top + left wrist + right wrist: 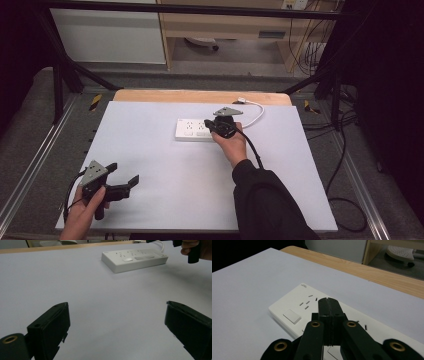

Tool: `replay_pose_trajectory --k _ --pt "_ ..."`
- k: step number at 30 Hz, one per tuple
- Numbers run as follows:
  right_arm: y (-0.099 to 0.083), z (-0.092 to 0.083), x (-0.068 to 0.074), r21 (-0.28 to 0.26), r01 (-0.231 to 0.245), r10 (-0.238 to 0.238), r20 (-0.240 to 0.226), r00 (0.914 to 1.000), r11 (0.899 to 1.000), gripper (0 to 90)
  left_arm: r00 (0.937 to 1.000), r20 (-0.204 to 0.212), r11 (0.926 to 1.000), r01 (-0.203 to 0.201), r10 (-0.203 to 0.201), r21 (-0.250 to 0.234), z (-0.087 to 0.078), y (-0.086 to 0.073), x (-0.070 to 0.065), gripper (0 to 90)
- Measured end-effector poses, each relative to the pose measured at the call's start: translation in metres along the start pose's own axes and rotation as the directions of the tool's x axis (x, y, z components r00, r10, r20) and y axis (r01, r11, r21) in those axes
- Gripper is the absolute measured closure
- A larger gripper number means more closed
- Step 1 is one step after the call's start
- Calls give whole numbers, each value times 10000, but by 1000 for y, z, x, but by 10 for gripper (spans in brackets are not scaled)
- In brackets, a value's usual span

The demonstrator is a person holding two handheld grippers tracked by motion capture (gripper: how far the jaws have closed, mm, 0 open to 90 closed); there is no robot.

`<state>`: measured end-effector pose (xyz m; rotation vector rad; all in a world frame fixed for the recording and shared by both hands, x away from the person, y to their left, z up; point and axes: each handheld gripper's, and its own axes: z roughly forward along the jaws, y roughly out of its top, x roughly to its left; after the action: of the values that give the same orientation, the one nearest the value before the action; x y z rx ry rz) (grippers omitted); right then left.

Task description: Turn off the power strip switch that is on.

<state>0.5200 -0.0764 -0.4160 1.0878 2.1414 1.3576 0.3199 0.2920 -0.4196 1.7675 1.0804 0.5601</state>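
One white power strip (196, 129) near the table's (165, 200) far edge, one white cable (257, 111), two grippers.

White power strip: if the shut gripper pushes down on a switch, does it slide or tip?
The power strip probably won't tip: it lies flat, long and low on the table. It looks rigid. It might slide if nudged sideways, as its shell and the tabletop look smooth. The right hand-held gripper, jaws shut, is above it.
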Motion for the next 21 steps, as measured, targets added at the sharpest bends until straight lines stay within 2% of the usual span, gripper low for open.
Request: replay_pose_trajectory --k 5,21 --pt "0 4 4 67 162 -162 -41 9999 9998 900 10000 -10 10000 5 -5 -15 0 0 0 61" --pt "-7 13 9 337 247 -246 -43 9997 9991 900 10000 -26 10000 -26 26 -15 0 0 0 61"
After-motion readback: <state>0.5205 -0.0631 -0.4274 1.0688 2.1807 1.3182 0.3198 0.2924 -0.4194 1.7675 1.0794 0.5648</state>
